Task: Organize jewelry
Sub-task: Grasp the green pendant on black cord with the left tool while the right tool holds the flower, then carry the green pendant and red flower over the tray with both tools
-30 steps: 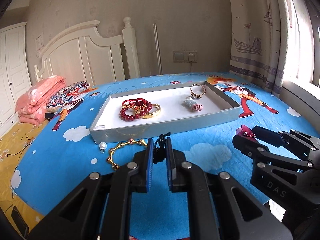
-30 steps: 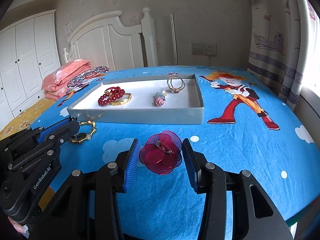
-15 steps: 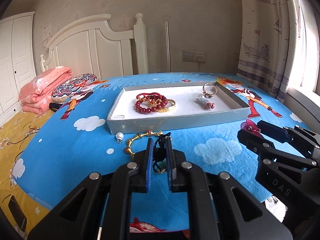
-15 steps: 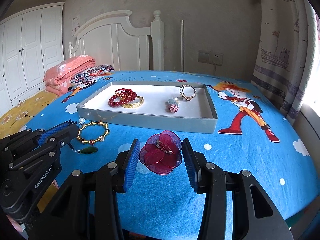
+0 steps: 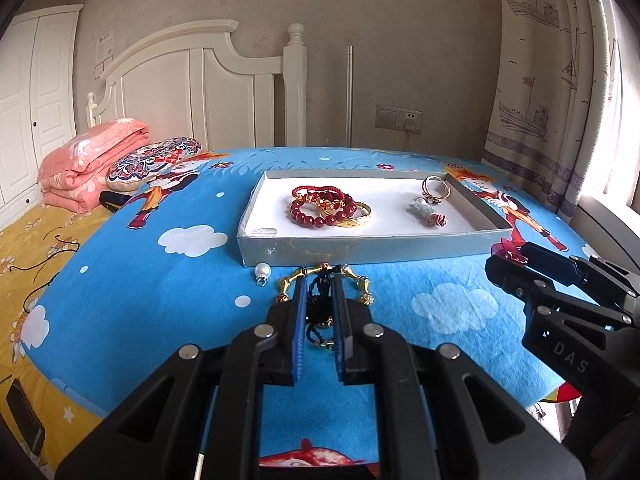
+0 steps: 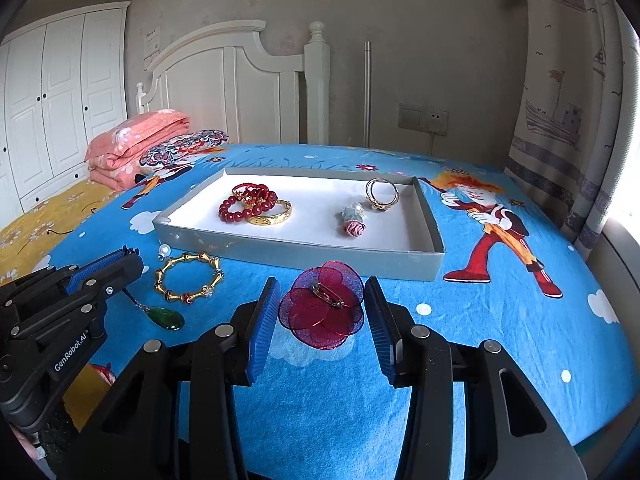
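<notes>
Both loaded for tray [image 6: 280, 254] drop: left gripper [image 5: 319, 280] pinched black pendant cord [image 5: 318, 300]; right gripper [image 6: 320, 296] clamped red flower brooch [image 6: 322, 306], near tray front wall.

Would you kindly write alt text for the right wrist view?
The right tongs hold a red flower brooch above a blue bedspread, near a grey tray of bracelets and rings. The left tongs dangle a green pendant beside a gold bracelet.
</notes>
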